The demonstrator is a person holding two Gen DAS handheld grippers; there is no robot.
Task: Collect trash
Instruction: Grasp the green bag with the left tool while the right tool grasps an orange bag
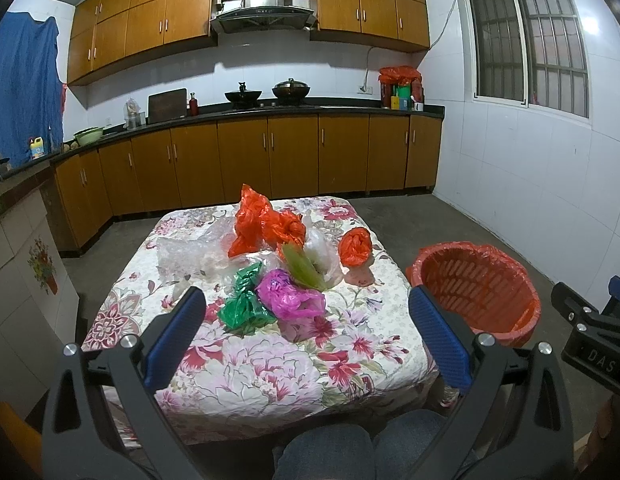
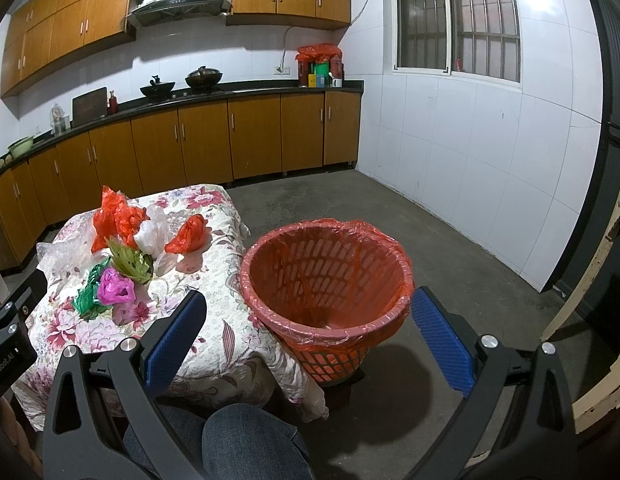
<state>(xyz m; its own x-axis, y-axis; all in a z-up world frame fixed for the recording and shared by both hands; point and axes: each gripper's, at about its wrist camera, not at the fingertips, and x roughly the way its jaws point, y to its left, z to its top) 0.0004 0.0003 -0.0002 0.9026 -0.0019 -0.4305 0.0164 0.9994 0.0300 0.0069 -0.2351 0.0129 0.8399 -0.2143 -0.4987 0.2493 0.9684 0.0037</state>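
Crumpled plastic bags lie on a small table with a floral cloth (image 1: 270,368): a large orange bag (image 1: 266,224), a small orange bag (image 1: 354,246), a magenta bag (image 1: 288,294), a green bag (image 1: 244,300), an olive bag (image 1: 304,268) and clear wrap (image 1: 190,256). A red bin lined with an orange bag (image 2: 325,276) stands on the floor right of the table. My left gripper (image 1: 306,320) is open and empty, short of the bags. My right gripper (image 2: 308,326) is open and empty, near the bin. The magenta bag (image 2: 116,286) and small orange bag (image 2: 190,236) also show in the right wrist view.
Wooden kitchen cabinets (image 1: 270,156) and a dark counter run along the far wall. A white tiled wall (image 2: 489,160) is to the right. Grey concrete floor (image 2: 449,248) surrounds the table and bin. The person's knees (image 1: 329,452) are at the table's near edge.
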